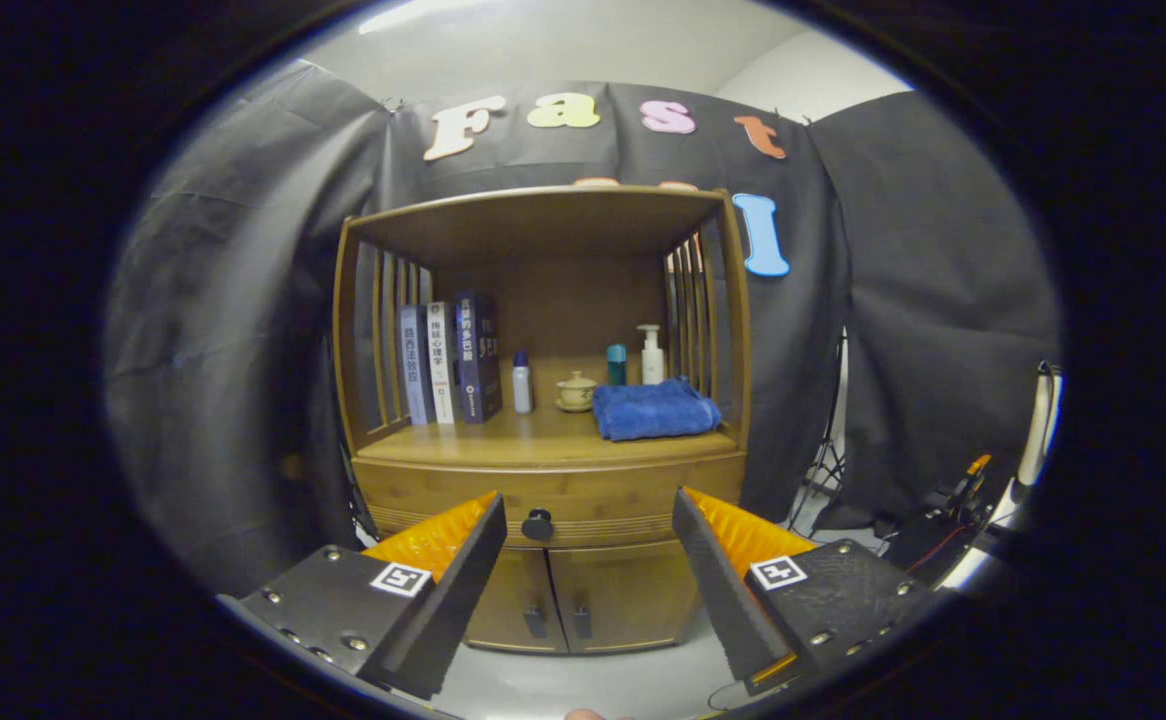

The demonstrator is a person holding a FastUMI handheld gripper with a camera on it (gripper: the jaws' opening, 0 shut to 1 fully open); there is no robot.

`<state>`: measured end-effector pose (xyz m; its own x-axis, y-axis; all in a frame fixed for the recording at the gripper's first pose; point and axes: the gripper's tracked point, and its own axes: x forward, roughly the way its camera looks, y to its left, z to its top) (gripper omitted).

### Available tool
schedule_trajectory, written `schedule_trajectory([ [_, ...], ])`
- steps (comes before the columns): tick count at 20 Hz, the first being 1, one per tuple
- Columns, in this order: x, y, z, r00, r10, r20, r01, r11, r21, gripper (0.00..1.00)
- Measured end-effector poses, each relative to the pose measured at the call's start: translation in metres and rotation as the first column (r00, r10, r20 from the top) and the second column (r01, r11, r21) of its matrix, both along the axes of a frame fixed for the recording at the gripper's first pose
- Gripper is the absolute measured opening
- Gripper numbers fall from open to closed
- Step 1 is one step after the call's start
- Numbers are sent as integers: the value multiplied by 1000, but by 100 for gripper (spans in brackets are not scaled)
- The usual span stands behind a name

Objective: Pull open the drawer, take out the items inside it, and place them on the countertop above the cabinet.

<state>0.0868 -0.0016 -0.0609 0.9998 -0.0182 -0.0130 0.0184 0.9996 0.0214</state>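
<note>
A wooden cabinet [543,300] stands ahead against the booth wall. Its drawer [603,492] is closed, with a dark round knob [537,524] on the front. My gripper [588,520] is open, some way short of the cabinet; the knob shows between the fingers, closer to the left one. Above the drawer lies the countertop [533,440], a shelf under a wooden roof. What the drawer holds is hidden.
On the countertop stand three books [446,360], a small white bottle [522,382], a lidded cup [575,390], a teal bottle [617,364], a pump bottle [651,354] and a folded blue towel [655,408]. Two doors [583,595] sit below the drawer. Stands and cables [953,500] are at the right.
</note>
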Motion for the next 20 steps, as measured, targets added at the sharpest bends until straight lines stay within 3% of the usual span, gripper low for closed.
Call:
schedule_trajectory([
  [9, 113, 16, -64, 999, 23, -46, -23, 1000, 4, 100],
  [17, 169, 64, -120, 987, 93, -128, -93, 996, 10, 100],
  [20, 188, 69, -132, 986, 70, -151, -71, 997, 0, 75],
])
